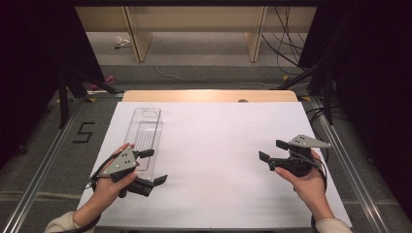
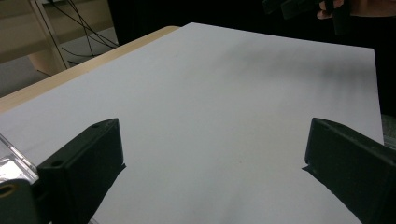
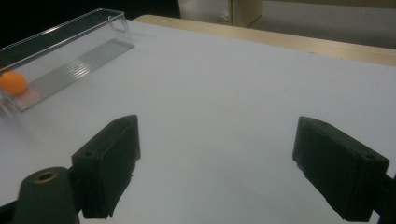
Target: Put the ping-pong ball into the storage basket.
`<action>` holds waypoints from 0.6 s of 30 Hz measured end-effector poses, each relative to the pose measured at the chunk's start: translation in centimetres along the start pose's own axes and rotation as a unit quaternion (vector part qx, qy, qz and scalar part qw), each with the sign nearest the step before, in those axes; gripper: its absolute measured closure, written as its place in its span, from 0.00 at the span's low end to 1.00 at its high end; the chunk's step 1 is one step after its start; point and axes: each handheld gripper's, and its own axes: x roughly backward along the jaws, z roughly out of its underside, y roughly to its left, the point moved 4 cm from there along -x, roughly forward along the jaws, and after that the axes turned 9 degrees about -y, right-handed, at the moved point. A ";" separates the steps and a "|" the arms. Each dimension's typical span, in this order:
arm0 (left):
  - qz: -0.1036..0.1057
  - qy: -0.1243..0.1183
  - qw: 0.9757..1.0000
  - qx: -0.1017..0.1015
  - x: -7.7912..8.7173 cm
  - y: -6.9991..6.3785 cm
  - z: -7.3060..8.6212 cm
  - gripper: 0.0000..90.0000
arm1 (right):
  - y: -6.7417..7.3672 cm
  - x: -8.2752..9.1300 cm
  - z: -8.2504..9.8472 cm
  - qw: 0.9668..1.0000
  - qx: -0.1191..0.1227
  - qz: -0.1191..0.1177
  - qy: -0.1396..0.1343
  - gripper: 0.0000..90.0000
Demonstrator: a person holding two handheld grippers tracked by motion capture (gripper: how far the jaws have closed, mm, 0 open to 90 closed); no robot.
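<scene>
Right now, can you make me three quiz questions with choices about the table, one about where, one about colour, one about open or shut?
1. Where is the clear tray?
A. by the left gripper
B. by the right gripper
C. on the floor

2. What colour is the ball in the tray?
A. blue
B. orange
C. green

3. How are the right gripper's fingers?
A. shut
B. holding the ball
C. open

Answers: 1 A, the tray lies at the left hand. 2 B, it looks orange. 3 C, bare sheet shows between them.
</scene>
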 end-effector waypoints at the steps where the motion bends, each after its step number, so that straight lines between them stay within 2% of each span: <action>1: 0.000 0.000 1.000 0.000 0.0 0.0 0.0 0.04 | 0.0 0.0 0.1 1.000 0.001 0.000 0.001 0.18; 18: 0.002 -0.001 1.000 0.002 -0.1 0.0 -0.1 0.04 | 0.2 -0.1 0.3 1.000 0.003 -0.007 0.005 0.18</action>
